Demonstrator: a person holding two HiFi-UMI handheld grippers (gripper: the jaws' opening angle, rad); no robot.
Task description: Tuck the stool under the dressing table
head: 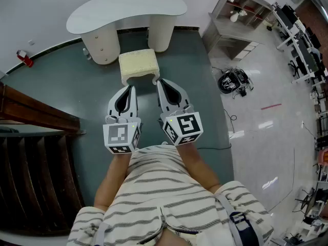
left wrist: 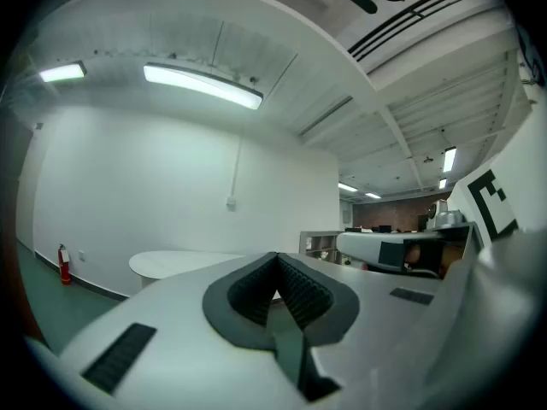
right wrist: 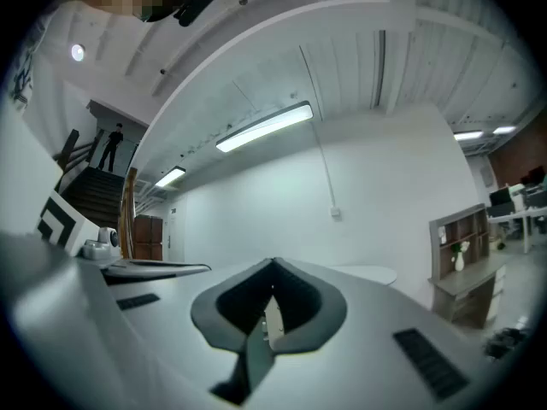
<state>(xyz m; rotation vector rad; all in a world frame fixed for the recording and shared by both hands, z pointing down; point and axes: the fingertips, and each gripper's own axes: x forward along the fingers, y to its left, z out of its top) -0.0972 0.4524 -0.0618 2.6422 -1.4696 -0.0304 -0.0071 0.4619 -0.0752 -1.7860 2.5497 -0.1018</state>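
Green floor open either side | stool before dressing table | L gripper, R gripper: jaws together

1. The dressing table stands against the far wall
2. The stool stands on the floor just before it, in line with the gap between its legs
3. The left gripper and right gripper lie side by side at the stool's near edge
4. A shelf unit stands right of the dressing table, and stairs lie at the left
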